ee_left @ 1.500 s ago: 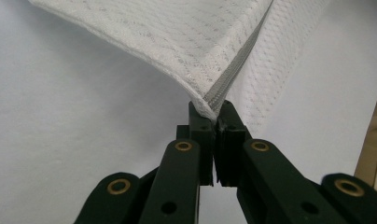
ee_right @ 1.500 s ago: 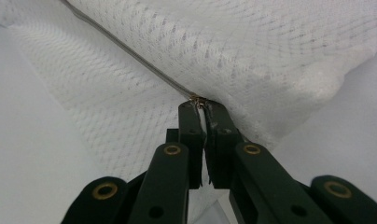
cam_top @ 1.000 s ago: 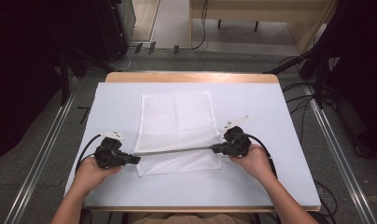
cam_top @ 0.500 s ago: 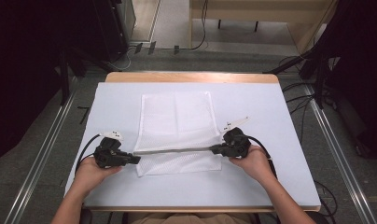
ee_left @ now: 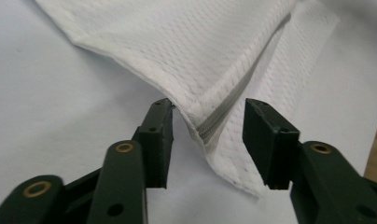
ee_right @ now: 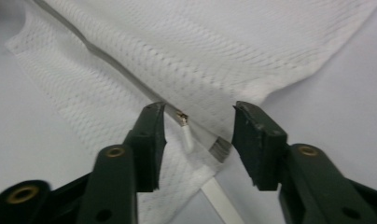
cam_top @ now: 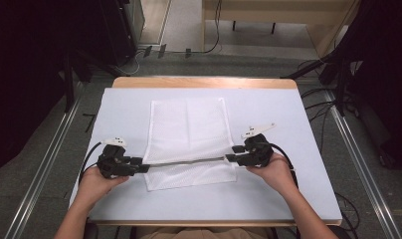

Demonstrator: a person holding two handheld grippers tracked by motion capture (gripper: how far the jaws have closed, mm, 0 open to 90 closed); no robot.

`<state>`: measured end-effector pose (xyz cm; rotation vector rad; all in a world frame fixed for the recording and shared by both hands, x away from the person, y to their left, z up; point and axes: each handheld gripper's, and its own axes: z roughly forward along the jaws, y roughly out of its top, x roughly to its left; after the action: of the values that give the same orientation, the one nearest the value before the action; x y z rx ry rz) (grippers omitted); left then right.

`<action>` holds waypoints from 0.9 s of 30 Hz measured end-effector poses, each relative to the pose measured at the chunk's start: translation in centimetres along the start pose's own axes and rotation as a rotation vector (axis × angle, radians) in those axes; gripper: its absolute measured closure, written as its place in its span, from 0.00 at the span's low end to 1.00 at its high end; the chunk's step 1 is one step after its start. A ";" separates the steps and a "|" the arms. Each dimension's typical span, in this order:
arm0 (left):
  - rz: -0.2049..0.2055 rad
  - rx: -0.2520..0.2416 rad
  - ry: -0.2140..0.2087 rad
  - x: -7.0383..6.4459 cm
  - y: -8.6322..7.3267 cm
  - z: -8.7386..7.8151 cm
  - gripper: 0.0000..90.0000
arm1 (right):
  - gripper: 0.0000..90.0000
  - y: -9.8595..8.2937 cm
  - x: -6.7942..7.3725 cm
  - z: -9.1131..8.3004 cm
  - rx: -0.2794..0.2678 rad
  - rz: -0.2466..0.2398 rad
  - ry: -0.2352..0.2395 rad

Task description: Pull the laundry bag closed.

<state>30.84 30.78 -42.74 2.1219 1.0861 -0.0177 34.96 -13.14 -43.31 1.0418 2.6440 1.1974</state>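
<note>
A white mesh bag lies flat in the middle of the pale table, with a grey zipper running across its near part. My left gripper is open at the zipper's left end, and my right gripper is open at its right end. In the left gripper view, the open left gripper straddles the bag's corner, where the zipper ends. In the right gripper view, the open right gripper has the white zipper pull between its jaws, untouched.
Bare table surface surrounds the bag on all sides. A wooden edge borders the table's far side. Metal rails run along the floor left and right, and cables lie beyond the far right corner.
</note>
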 end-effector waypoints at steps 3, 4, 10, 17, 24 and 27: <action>-0.004 -0.024 0.022 0.1 0.0 -0.3 0.51 | 0.48 -0.2 -0.4 -0.5 -0.040 -0.014 -0.026; -0.004 -0.034 0.029 0.1 0.0 -0.4 0.50 | 0.46 -0.3 -0.5 -0.6 -0.051 -0.018 -0.033; 0.009 -0.085 0.087 0.3 -0.2 -0.9 0.43 | 0.41 -0.6 -1.3 -1.4 -0.081 -0.006 -0.057; -0.012 -0.123 0.148 0.8 -0.4 -1.5 0.40 | 0.36 -1.2 -2.0 -2.0 -0.111 -0.010 -0.118; -0.047 -0.130 0.175 1.5 -0.7 -2.0 0.39 | 0.35 -1.9 -3.2 -2.8 -0.132 0.017 -0.151; -0.057 -0.133 0.187 1.7 -0.8 -2.1 0.39 | 0.34 -2.2 -3.6 -3.1 -0.137 0.026 -0.166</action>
<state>30.71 33.52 -42.22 2.0027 1.2213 0.2235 35.59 -18.31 -43.41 1.1032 2.3952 1.2202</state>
